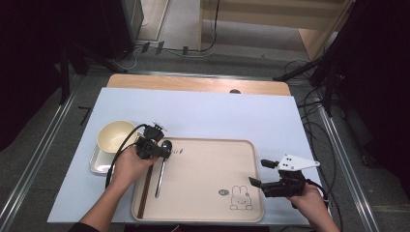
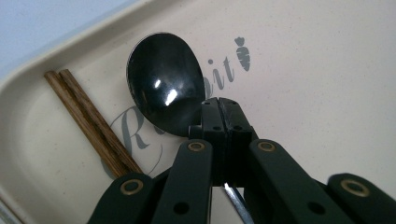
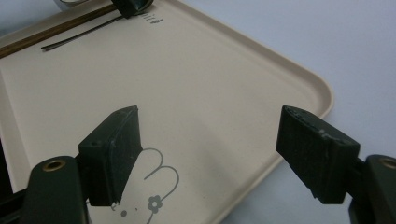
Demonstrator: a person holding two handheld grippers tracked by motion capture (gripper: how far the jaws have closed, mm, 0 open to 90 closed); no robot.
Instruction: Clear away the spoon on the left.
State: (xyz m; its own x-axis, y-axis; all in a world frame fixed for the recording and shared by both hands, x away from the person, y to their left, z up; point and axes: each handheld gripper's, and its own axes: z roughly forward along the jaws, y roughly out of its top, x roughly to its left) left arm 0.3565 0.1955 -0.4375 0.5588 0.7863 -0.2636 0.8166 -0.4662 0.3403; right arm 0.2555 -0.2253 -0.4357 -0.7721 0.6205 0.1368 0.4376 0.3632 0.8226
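A dark metal spoon (image 1: 160, 176) lies on the beige tray (image 1: 208, 159), its bowl toward the far rim, beside a pair of brown chopsticks (image 1: 145, 188). My left gripper (image 1: 163, 152) is shut on the spoon's neck. In the left gripper view the jaws (image 2: 219, 109) meet just behind the glossy spoon bowl (image 2: 163, 79), and the handle runs back under them. The chopsticks (image 2: 88, 116) lie to the left of it. My right gripper (image 1: 258, 172) stands open at the tray's right edge, with nothing between its fingertips (image 3: 212, 126) but the tray (image 3: 210, 70).
A cream bowl (image 1: 116, 135) sits on a white dish (image 1: 98, 166) left of the tray, close to my left hand. The tray has a rabbit drawing (image 1: 240, 198) at its near right corner. A pale blue sheet (image 1: 217, 116) covers the table.
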